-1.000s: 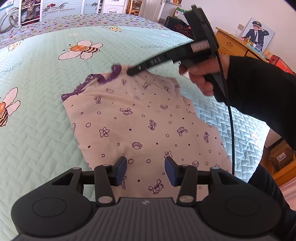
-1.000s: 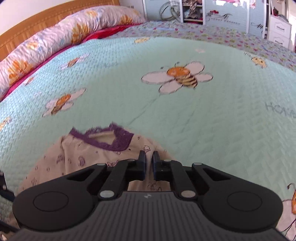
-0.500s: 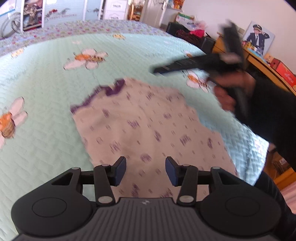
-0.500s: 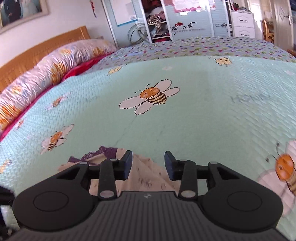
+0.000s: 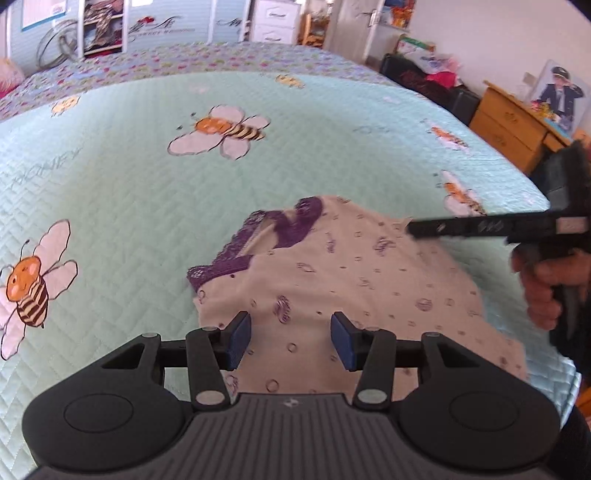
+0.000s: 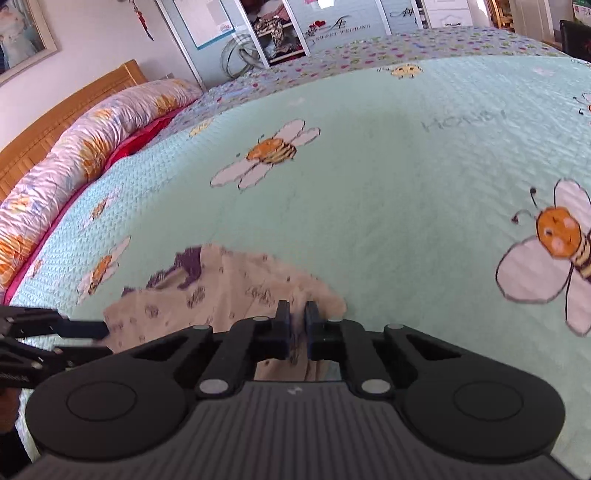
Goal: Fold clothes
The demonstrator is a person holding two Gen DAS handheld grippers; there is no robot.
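A cream garment printed with small purple figures lies flat on the mint bee quilt, its purple lace neckline at the far side. My left gripper hovers open over the garment's near part, with nothing between its blue pads. A hand holds my right gripper at the garment's right edge. In the right wrist view that gripper is shut, with a fold of the garment pinched between its fingers. The left gripper shows at the left edge.
A rolled floral quilt lies along the wooden headboard. A wooden dresser stands past the bed's right edge. Wardrobe doors stand behind the bed's far end. Broad bare quilt surrounds the garment.
My right gripper left the neckline, opened, moved to the garment's right edge and has shut again there. The left gripper stays open and has drawn back a little.
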